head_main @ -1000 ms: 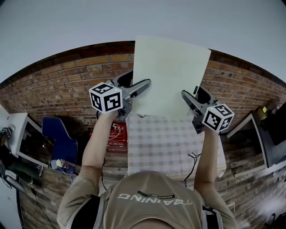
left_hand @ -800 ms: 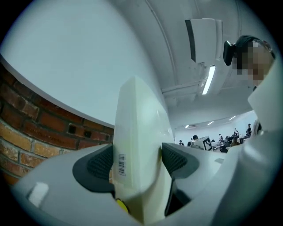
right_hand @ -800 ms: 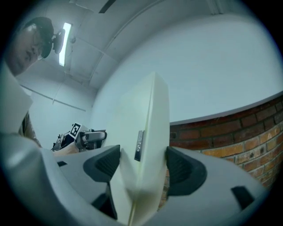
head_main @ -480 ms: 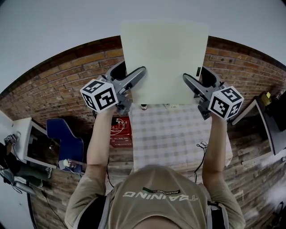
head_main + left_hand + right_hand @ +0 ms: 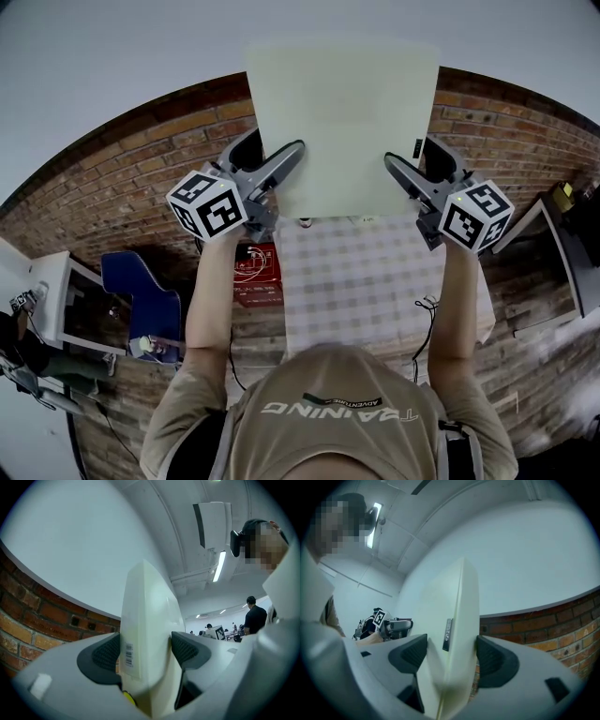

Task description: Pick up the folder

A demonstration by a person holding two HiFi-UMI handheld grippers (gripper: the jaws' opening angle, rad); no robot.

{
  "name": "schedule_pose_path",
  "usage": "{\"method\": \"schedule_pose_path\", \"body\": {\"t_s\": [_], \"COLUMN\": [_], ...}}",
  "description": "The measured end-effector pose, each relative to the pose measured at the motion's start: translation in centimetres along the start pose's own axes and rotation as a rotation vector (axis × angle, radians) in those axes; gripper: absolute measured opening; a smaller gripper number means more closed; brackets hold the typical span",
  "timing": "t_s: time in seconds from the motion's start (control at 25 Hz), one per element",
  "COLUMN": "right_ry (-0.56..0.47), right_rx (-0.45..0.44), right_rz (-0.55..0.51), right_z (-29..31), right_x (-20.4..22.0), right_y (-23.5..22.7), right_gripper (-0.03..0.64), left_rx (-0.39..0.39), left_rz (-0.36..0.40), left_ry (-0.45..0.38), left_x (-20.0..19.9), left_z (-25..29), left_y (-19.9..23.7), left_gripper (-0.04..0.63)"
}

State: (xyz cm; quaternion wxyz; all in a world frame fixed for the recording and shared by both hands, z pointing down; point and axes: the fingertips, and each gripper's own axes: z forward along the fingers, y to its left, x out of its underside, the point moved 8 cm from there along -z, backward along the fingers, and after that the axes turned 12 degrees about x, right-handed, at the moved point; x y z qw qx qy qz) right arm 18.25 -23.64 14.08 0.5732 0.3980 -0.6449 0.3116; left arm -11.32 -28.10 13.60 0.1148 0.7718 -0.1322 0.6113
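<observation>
A pale cream folder (image 5: 343, 127) is held up in the air in front of the person, above the checked table (image 5: 361, 291). My left gripper (image 5: 284, 161) is shut on its left edge and my right gripper (image 5: 398, 169) is shut on its right edge. In the left gripper view the folder (image 5: 147, 639) stands edge-on between the dark pads (image 5: 105, 654), with a barcode sticker on it. In the right gripper view the folder (image 5: 452, 639) is likewise pinched between both pads (image 5: 492, 660), and the left gripper (image 5: 386, 624) shows far off on its other side.
A checked cloth covers the table below the folder. A red box (image 5: 253, 277) lies left of the table on the brick floor (image 5: 141, 202). A blue chair (image 5: 141, 295) and a monitor (image 5: 80, 314) stand at the left; another desk (image 5: 548, 272) at the right.
Both grippers have raised the folder higher and levelled it; it was tilted a second ago and now sits square. In the last half second it barely moved.
</observation>
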Motion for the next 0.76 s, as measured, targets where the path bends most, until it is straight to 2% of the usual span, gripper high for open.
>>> {"method": "schedule_pose_path", "body": {"t_s": [0.44,0.76], "right_ry": [0.010,0.010], "right_rx": [0.018,0.021], "right_rz": [-0.038,-0.042], "right_z": [0.6,0.8], "right_x": [0.0,0.1], "right_y": [-0.3,-0.3], "right_gripper": [0.293,0.293], "left_rx": [0.017,0.022], "left_rz": [-0.019,0.000], "left_ry": [-0.008,-0.007], "left_x": [0.7,0.5], "left_z": [0.4,0.4], "left_y": [1.3,1.4], "left_gripper": [0.325,0.325]}}
